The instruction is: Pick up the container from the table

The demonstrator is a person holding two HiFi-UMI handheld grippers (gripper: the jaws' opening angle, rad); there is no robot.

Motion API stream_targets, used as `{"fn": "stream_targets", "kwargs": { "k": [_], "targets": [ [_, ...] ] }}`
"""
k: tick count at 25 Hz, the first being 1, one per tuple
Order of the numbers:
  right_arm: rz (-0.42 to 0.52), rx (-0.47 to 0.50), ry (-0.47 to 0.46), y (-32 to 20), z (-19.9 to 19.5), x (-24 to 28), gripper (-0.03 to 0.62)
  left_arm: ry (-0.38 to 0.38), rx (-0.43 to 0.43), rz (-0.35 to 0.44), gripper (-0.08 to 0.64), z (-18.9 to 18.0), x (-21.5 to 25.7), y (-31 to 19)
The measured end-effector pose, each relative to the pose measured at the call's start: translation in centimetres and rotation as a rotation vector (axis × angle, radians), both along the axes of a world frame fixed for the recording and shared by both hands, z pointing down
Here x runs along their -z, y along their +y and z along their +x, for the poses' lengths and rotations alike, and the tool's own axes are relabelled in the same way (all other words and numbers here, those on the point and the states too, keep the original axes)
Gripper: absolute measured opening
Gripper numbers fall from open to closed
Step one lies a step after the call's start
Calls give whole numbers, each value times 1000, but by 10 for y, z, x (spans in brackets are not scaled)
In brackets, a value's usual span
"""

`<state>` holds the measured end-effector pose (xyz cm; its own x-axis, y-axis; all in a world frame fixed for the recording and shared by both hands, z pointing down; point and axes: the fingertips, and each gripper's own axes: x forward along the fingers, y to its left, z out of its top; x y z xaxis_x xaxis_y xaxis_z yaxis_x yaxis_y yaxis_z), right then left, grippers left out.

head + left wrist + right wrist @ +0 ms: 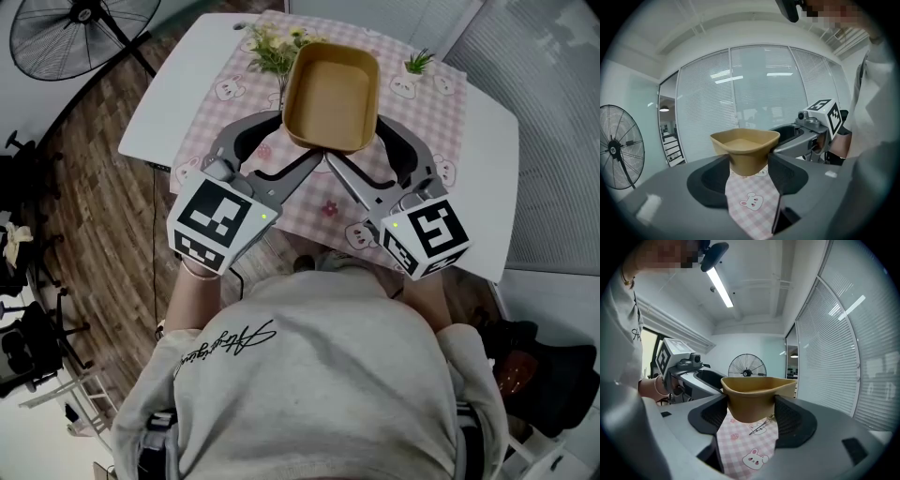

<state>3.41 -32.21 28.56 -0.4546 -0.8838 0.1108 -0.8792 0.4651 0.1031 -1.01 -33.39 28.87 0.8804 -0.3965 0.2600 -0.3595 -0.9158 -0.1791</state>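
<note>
Container (331, 94) is being held at upper centre of the frame, above the checked cloth (441, 112). Its near end is being pinched by the left gripper (749, 171) and right gripper (751, 416) together.

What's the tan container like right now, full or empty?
Empty. The head view looks down into the container and shows only its bare tan floor, nothing inside.

- A tan rounded-rectangular paper container (331, 94) with a flared rim is seen upright and empty.
- It is found at the upper centre of the head view, held level in the air.
</note>
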Motion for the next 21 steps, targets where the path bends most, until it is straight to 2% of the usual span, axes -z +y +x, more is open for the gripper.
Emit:
{"fn": "stream_targets", "kwargs": {
  "k": [21],
  "targets": [
    [-3, 1, -14, -1, 6, -8, 313, 0, 4, -16, 253, 6, -8, -1]
  ]
}}
